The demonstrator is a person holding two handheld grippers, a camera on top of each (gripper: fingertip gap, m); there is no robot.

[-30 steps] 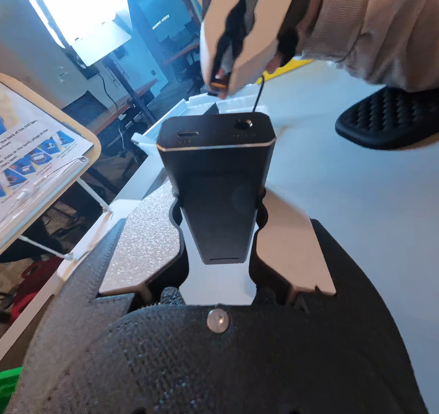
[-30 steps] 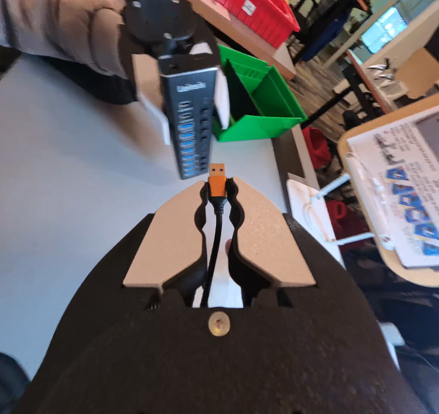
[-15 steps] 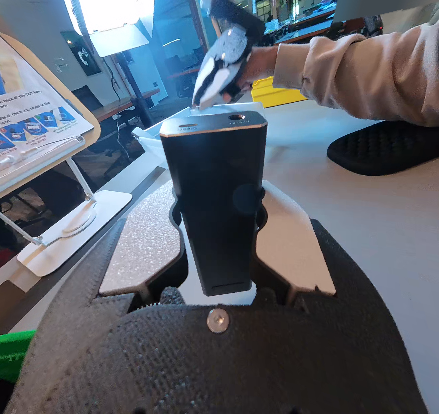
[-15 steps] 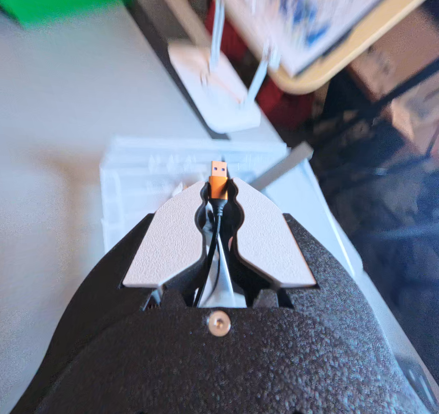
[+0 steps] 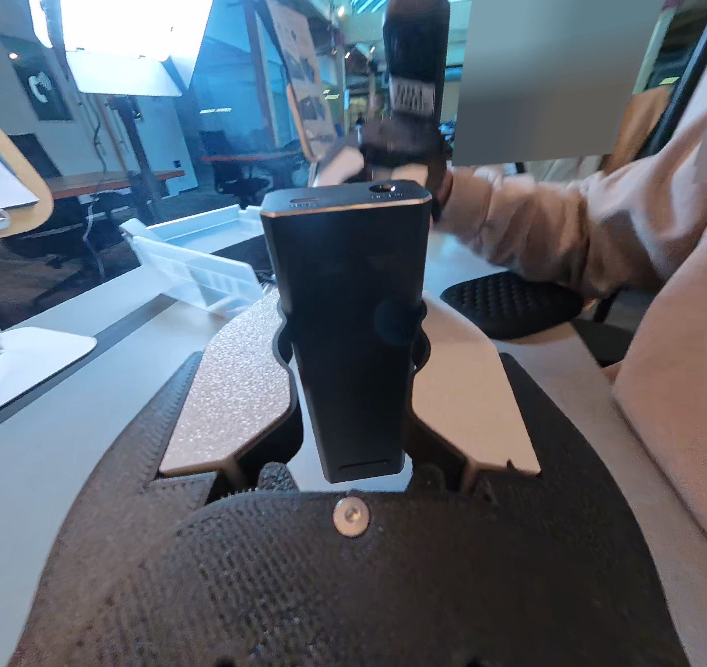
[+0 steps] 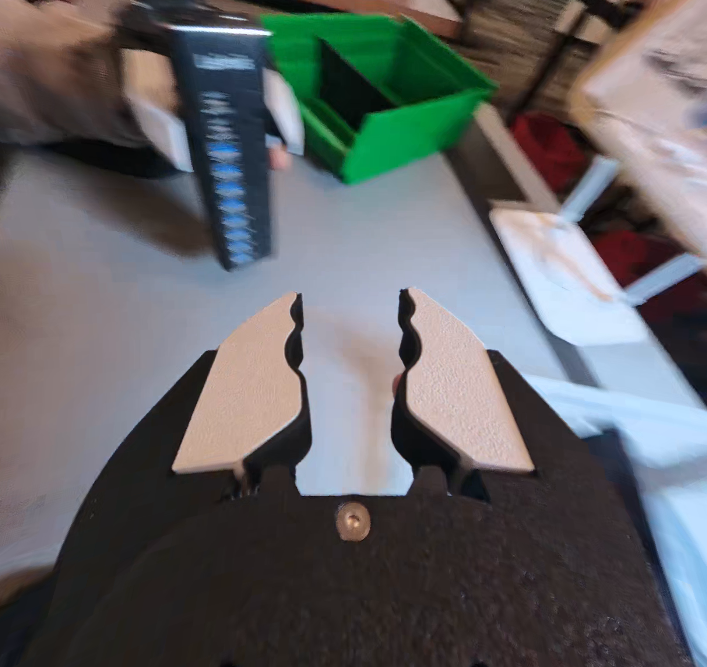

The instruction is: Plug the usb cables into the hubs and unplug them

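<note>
a wide pale grey tabletop (image 6: 363, 227) fills a workshop room, carrying a bright green plastic bin (image 6: 386, 113) with a dark divider, a clear plastic tray (image 5: 199, 262) and the white base of a document stand (image 6: 558, 273). the long black rectangular usb hub (image 5: 348, 304), with a row of blue ports on its front, stands upright over the table, pinched at its sides by the left gripper (image 5: 350, 315). the right gripper (image 6: 350, 298), which half a second ago clamped an orange-tipped black cable, now has its fingers spread with nothing between them.
</note>
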